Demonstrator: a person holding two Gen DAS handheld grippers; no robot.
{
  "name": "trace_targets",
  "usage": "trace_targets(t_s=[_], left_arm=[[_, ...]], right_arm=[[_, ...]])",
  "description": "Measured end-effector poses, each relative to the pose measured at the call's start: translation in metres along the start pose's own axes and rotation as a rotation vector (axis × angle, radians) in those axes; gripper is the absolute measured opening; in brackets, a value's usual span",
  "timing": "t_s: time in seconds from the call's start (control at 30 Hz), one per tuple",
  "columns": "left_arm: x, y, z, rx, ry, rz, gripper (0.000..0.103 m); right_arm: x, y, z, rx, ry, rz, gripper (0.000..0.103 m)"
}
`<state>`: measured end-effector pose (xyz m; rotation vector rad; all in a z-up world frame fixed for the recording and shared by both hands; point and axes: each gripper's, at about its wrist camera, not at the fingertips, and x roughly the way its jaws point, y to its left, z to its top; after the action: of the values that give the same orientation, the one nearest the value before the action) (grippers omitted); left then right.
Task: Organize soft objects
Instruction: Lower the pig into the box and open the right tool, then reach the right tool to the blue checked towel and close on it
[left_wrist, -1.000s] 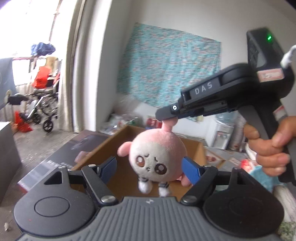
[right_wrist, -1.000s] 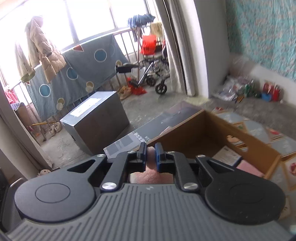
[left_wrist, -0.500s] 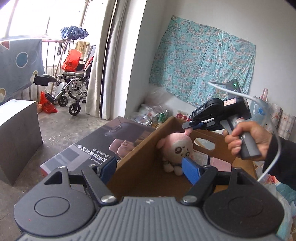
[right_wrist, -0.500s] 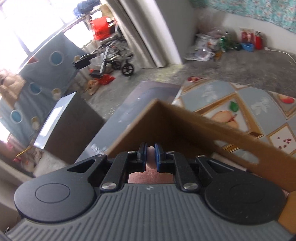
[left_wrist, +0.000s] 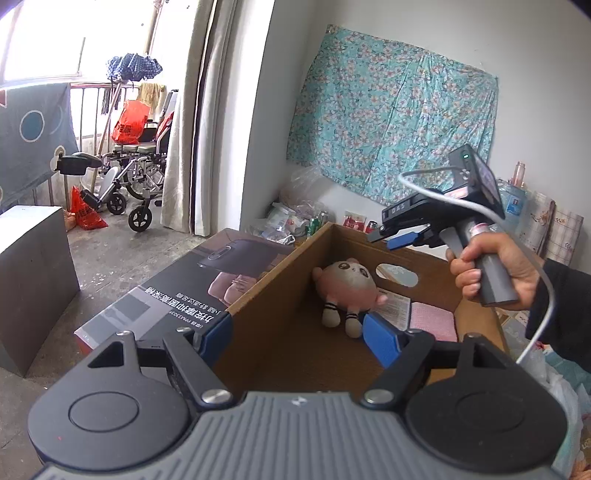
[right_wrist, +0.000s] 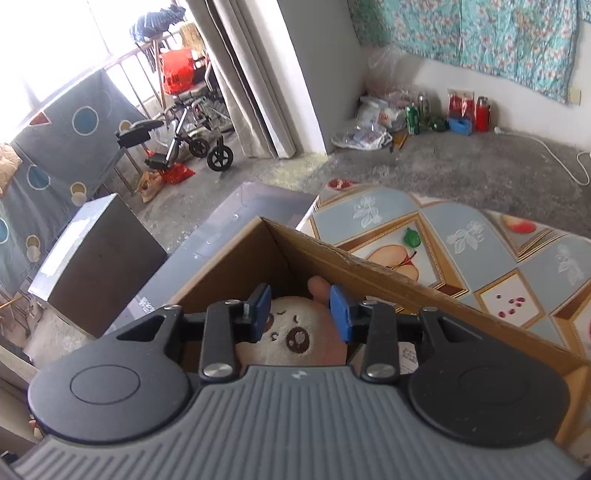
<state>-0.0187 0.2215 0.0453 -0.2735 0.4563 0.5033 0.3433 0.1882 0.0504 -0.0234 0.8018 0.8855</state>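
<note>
Pink round plush toy (left_wrist: 347, 284) lying inside brown cardboard box (left_wrist: 280, 343); right gripper (right_wrist: 301, 310) above it and left gripper (left_wrist: 297, 336) both spread open, holding nothing

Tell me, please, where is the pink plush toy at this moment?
The pink plush toy lies inside the cardboard box, near its far wall in the left wrist view, below the open right gripper and beside a folded pink cloth.

A wheelchair (left_wrist: 136, 177) stands by the curtain (left_wrist: 184, 122); floral cloth (left_wrist: 391, 110) hangs behind.
</note>
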Motion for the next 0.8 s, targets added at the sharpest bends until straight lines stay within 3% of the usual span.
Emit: trace_targets(t_s=[0.2, 0.33, 0.6, 0.8], left_arm=[[-0.023, -0.015, -0.001, 0.018, -0.020, -0.078, 0.082], [-0.043, -0.037, -0.006, 0.043, -0.039, -0.182, 0.088], [-0.066, -0.108, -0.037, 0.121, 0.001, -0.430, 0.099], [-0.066, -0.164, -0.075, 0.195, 0.069, -0.579, 0.102]], right_arm=[[-0.125, -0.010, -0.027, -0.016, -0.101, -0.007, 0.043], [-0.213, -0.037, -0.063, 0.005, -0.127, -0.090, 0.049], [-0.346, -0.115, -0.183, 0.200, -0.114, -0.269, 0.055], [-0.393, -0.149, -0.276, 0.335, -0.095, -0.353, 0.055]])
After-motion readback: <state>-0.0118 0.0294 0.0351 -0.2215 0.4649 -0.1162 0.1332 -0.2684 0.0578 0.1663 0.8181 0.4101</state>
